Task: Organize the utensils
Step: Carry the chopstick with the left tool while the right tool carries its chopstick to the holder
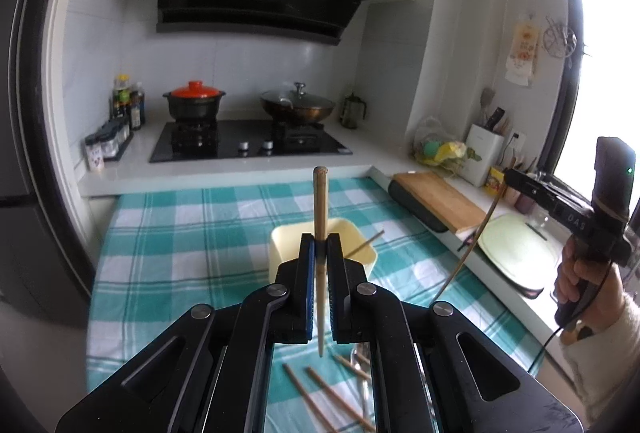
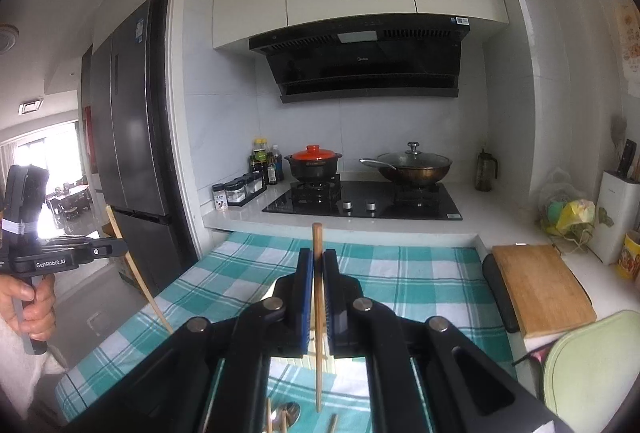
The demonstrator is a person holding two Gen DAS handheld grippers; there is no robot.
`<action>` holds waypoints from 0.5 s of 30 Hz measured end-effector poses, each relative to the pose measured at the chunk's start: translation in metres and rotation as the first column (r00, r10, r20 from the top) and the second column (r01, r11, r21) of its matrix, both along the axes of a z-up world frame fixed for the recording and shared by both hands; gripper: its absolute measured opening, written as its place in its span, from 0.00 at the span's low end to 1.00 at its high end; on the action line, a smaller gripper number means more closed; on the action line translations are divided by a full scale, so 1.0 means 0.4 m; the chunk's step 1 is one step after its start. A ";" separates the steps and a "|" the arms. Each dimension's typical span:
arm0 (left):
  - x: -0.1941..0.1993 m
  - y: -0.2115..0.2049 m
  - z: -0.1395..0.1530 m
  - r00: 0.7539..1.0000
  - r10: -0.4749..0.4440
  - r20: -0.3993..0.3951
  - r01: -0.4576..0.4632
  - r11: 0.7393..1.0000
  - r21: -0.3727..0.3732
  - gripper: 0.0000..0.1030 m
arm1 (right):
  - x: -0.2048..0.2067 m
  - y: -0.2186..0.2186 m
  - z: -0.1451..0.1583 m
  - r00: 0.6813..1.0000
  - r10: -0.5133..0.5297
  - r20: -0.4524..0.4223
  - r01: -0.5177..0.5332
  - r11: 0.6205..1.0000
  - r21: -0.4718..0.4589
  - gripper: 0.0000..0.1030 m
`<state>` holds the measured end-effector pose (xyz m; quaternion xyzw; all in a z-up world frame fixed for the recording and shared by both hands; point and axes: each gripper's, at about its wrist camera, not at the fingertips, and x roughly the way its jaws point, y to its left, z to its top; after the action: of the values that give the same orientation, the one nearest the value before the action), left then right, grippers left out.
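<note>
Left wrist view: our left gripper (image 1: 320, 245) pinches one chopstick (image 1: 320, 201) upright; the right gripper (image 2: 318, 261) clamps another (image 2: 317, 297). We should lower both tip-first into the yellow box (image 1: 280, 249).

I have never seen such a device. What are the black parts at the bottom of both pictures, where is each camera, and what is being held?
Each picture comes from a camera mounted on a hand-held gripper, looking along its two black fingers. A person holds one in each hand. The left gripper is closed on a chopstick; the right gripper is closed on another chopstick. Below lies a checked cloth with a yellow container, loose chopsticks and a spoon.
</note>
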<state>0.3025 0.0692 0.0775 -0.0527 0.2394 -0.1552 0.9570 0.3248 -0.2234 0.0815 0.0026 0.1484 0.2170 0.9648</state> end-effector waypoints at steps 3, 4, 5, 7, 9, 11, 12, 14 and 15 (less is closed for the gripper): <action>0.064 -0.014 0.039 1.000 0.008 0.029 -0.007 1.000 -0.023 0.04 | 0.060 0.028 0.024 1.000 -0.008 0.029 0.008 1.000 0.014 0.05; 0.087 -0.019 0.048 0.999 0.012 0.036 -0.011 0.999 -0.032 0.04 | 0.078 0.037 0.027 0.999 -0.012 0.038 0.011 1.000 0.019 0.05; 0.112 -0.026 0.055 0.999 0.015 0.044 -0.013 0.999 -0.037 0.04 | 0.100 0.049 0.031 0.999 -0.015 0.050 0.014 1.000 0.021 0.05; 0.159 -0.044 0.059 0.998 0.032 0.060 -0.030 0.999 -0.028 0.04 | 0.135 0.070 0.032 0.997 -0.020 0.072 0.019 1.000 0.022 0.05; 0.205 -0.065 0.052 0.996 0.047 0.071 -0.046 0.999 -0.014 0.04 | 0.172 0.089 0.026 0.996 -0.019 0.088 0.017 0.999 0.029 0.05; 0.252 -0.081 0.030 0.997 0.057 0.059 -0.056 0.998 -0.007 0.04 | 0.207 0.110 0.012 0.996 -0.014 0.088 0.012 0.999 0.030 0.05; 0.275 -0.087 0.017 0.997 0.057 0.043 -0.057 0.998 -0.011 0.04 | 0.226 0.120 0.000 0.997 -0.009 0.080 0.007 1.000 0.029 0.05; 0.320 -0.096 -0.018 0.998 0.059 0.001 -0.058 0.998 -0.019 0.04 | 0.265 0.140 -0.031 0.998 -0.004 0.056 0.003 1.000 0.019 0.05; 0.340 -0.098 -0.037 0.998 0.061 -0.020 -0.061 0.998 -0.019 0.04 | 0.283 0.147 -0.048 0.999 0.004 0.038 -0.005 1.000 0.016 0.05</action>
<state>0.4383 0.0299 0.0629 -0.0709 0.2453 -0.1279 0.9584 0.4381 -0.1647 0.0625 0.0060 0.1281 0.2204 0.9669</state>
